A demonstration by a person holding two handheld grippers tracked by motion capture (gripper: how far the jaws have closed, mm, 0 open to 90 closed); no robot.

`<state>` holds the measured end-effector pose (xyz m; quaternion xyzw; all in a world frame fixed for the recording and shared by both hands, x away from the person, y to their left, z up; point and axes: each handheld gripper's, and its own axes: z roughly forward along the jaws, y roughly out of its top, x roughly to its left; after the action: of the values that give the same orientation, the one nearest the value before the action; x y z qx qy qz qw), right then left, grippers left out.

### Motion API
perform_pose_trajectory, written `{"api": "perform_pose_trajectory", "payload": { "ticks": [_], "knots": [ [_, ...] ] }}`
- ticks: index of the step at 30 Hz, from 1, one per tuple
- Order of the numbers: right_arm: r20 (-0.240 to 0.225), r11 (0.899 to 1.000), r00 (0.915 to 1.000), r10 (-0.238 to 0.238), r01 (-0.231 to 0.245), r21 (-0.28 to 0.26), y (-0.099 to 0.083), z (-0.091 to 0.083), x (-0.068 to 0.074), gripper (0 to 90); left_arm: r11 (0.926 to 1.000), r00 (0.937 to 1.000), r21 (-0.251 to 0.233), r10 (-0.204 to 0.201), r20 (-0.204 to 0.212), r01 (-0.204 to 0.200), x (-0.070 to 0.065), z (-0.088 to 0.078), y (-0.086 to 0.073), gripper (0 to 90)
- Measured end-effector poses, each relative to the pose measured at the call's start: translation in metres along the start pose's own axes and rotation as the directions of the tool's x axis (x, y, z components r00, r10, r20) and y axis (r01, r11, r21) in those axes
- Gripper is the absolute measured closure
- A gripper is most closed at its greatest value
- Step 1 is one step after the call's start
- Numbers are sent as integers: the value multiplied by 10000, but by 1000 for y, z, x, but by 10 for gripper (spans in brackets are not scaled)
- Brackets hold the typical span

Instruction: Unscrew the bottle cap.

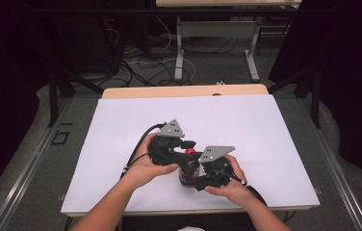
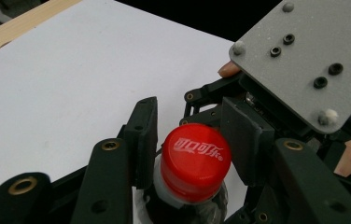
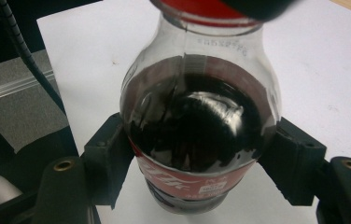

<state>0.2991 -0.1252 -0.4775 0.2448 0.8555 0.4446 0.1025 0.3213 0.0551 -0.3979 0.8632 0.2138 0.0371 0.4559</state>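
Here the right hand-held gripper (image 3: 197, 154) clamps the cola bottle (image 3: 197, 126), the left hand-held gripper (image 2: 190, 140) pinching its red cap (image 2: 195, 158).

one cola bottle (image 3: 197, 135), one red cap (image 2: 194, 161), two hand-held grippers

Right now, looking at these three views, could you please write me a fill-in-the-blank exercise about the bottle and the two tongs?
1. The cap of the bottle has the colour ____.
2. The right tongs are shut on the bottle's ____, at its label.
3. The left tongs have a jaw on each side of the ____.
4. The bottle stands on a ____ sheet that covers the table.

Missing words: red; body; cap; white
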Motion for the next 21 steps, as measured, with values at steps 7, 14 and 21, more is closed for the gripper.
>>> {"api": "perform_pose_trajectory", "payload": {
  "ticks": [7, 14, 21],
  "knots": [
    [184, 9999, 9997, 150, -150, 39, -1, 0, -3, 307, 9994, 9958, -114, -334, -857, 325, -7, 6, 2, 613],
    [627, 9999, 9979, 133, -139, 95, -2, 1, -2, 307, 9972, 9691, -268, -743, -2353, 700, -22, 12, 4, 615],
    [605, 10000, 9982, 58, -62, 56, -1, 0, -2, 307, 9970, 9697, -149, -767, -2320, 753, -21, 10, 6, 612]
  ]
}}
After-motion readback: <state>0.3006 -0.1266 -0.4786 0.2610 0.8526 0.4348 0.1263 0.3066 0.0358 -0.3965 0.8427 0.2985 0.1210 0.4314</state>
